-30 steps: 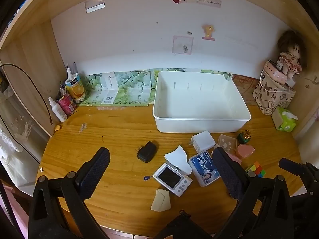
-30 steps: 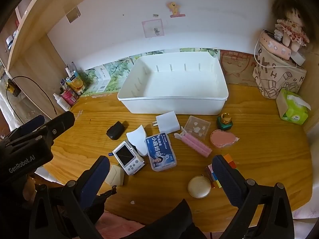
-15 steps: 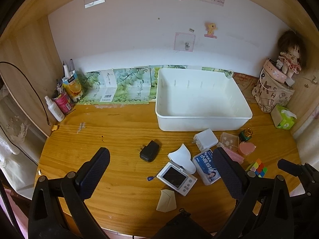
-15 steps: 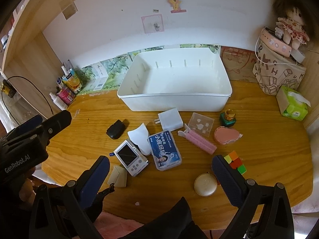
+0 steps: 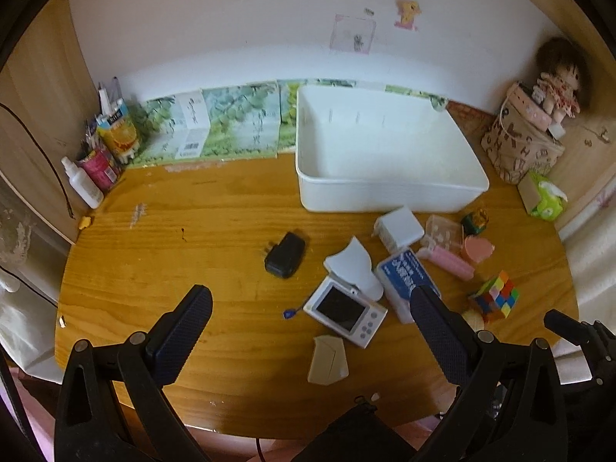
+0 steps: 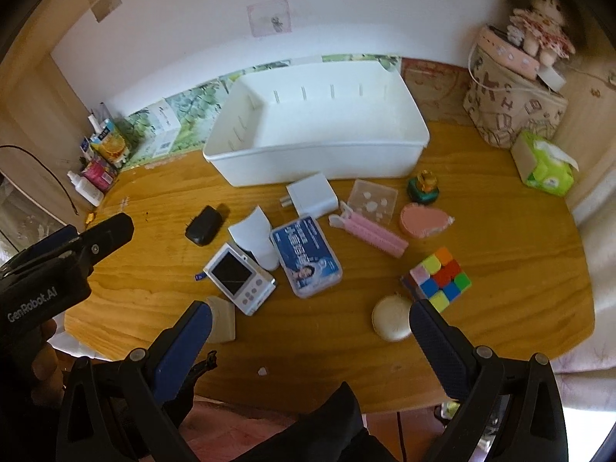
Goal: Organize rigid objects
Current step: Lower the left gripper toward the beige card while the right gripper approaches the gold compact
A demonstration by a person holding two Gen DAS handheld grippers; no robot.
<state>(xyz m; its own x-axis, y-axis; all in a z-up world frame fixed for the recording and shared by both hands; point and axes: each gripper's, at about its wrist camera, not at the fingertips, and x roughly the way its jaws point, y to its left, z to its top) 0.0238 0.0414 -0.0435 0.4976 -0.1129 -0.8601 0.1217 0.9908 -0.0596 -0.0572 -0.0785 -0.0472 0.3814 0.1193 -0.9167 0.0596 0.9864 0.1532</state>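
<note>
Both cameras closer to the wooden table (image 6: 500, 231) than a second ago. In the right wrist view, puzzle cube (image 6: 437, 278) and round cream case (image 6: 392, 322) now larger, just off the right gripper (image 6: 308, 340) toward 2 o'clock. In the left wrist view, cube (image 5: 494, 295) risen toward 3 o'clock
</note>
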